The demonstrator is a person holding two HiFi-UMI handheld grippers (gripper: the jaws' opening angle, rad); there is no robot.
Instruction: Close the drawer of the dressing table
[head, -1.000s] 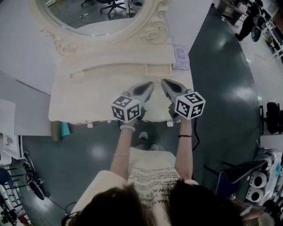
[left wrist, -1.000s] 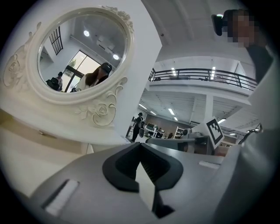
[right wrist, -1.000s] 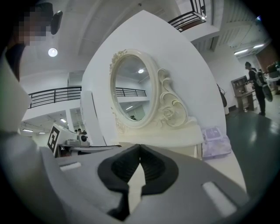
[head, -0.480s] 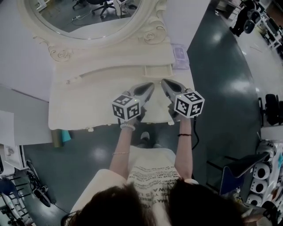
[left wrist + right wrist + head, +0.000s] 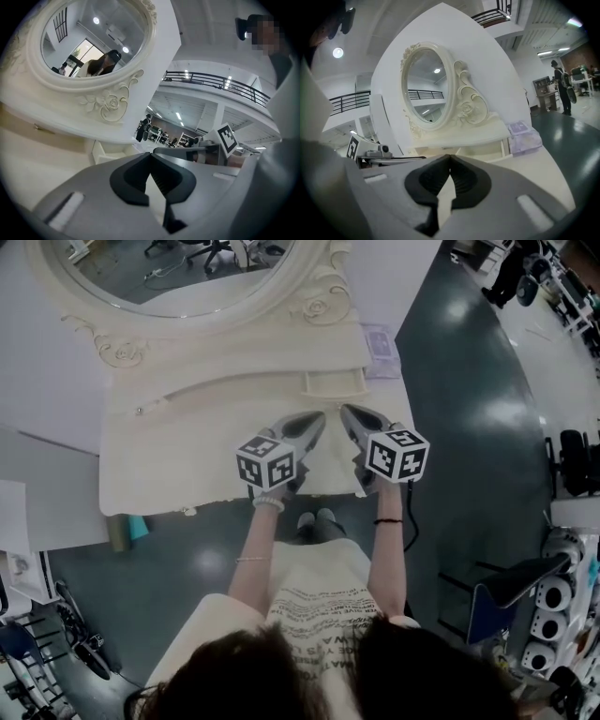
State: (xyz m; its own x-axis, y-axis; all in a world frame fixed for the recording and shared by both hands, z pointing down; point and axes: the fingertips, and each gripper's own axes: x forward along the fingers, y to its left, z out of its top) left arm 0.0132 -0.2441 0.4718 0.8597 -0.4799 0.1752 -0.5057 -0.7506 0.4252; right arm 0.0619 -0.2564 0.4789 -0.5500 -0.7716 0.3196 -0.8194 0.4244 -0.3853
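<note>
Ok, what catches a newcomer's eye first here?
The oval mirror in its carved cream frame, at the back of the dressing table. Then the small drawer open below it at right, with the left hand-held gripper and right hand-held gripper, both shut and empty, hovering before it.

1. The mirror (image 5: 178, 268) is set at the back of the dressing table (image 5: 159, 474).
2. The drawer (image 5: 333, 383) is found below the mirror's right end, with a packet (image 5: 380, 348) just right of it.
3. The left gripper (image 5: 317, 420) and right gripper (image 5: 347, 412) are held side by side before the drawer.
</note>
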